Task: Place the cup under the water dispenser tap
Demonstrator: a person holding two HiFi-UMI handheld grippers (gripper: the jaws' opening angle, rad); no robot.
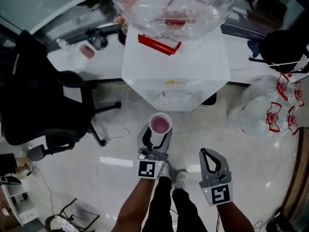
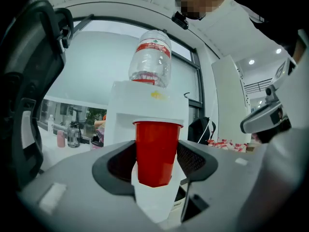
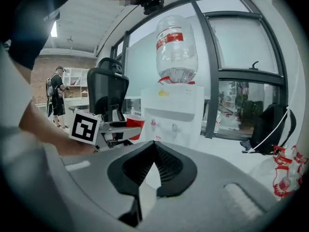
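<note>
A red cup [image 1: 160, 123] with a white rim stands upright between the jaws of my left gripper [image 1: 157, 131], which is shut on it. In the left gripper view the cup [image 2: 157, 139] sits squarely in front of the white water dispenser [image 2: 145, 100], a short way off from it. The dispenser [image 1: 175, 66] carries a clear upturned bottle [image 1: 174, 4]. Its two small taps [image 3: 153, 124] show in the right gripper view, level with the cup [image 3: 135, 124]. My right gripper [image 1: 208, 152] hangs to the right of the left one, shut with nothing in it.
A black office chair [image 1: 34, 91] stands left of the dispenser. Several empty water bottles [image 1: 270, 110] lie on the floor at the right, with a black backpack [image 1: 285, 47] behind them. A white desk [image 1: 96, 57] with small items runs behind the dispenser.
</note>
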